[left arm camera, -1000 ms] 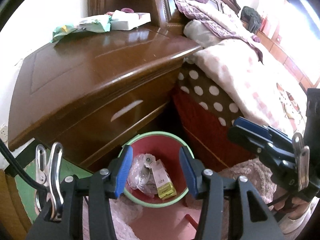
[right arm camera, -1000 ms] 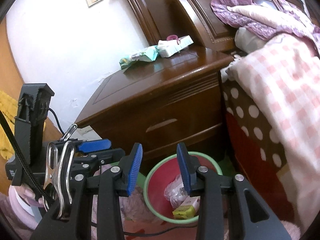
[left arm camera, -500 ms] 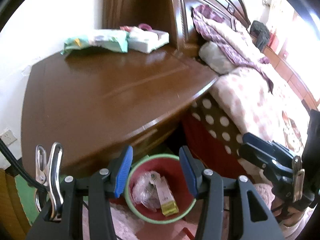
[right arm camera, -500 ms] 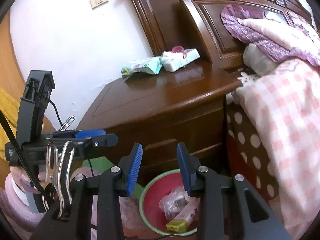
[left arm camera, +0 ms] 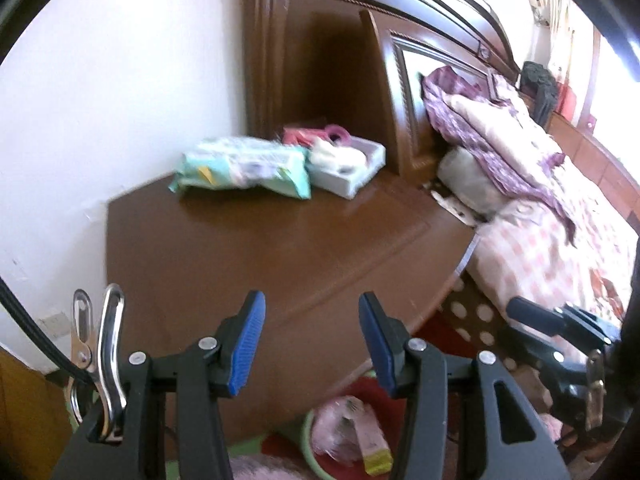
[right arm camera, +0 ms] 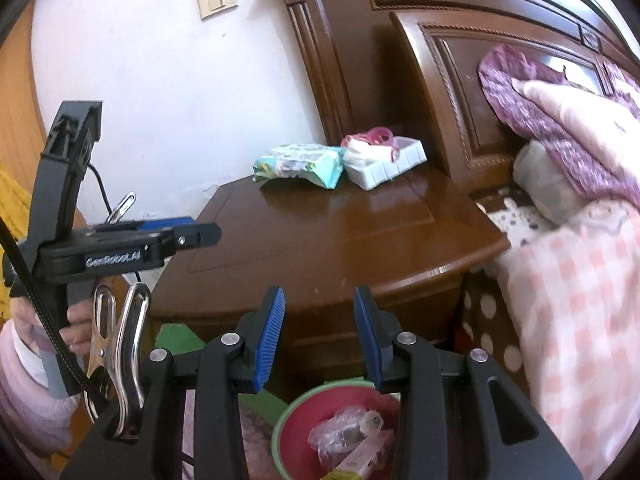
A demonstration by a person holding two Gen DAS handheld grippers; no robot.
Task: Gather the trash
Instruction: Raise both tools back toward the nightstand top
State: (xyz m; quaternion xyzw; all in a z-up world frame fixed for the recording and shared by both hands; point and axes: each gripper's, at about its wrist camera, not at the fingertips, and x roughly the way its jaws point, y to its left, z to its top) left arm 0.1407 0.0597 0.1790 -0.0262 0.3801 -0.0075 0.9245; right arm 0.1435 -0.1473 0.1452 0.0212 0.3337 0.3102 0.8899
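Observation:
A red bin with a green rim (right arm camera: 282, 426) stands on the floor in front of the nightstand and holds a clear crumpled wrapper (right arm camera: 340, 432) and a yellow-ended box (left arm camera: 376, 458). My left gripper (left arm camera: 311, 342) is open and empty, above the nightstand's front edge. My right gripper (right arm camera: 319, 336) is open and empty too, above the bin. On the brown nightstand (right arm camera: 320, 232), at the back, lie a green-white wipes pack (left arm camera: 244, 168) and a white tray (right arm camera: 384, 160) with crumpled tissue and pink items. The left gripper also shows in the right wrist view (right arm camera: 192, 236).
A bed with a pink checked cover (right arm camera: 576, 292) and purple pillows (left arm camera: 480, 128) lies right of the nightstand. A dark wooden headboard (right arm camera: 440, 60) and a white wall (right arm camera: 140, 80) stand behind. A hand in a pink sleeve (right arm camera: 28, 360) holds the left tool.
Both grippers have risen and tilted up, so the nightstand top fills the views and the bin has dropped to the bottom edge. Neither jaw opening has changed.

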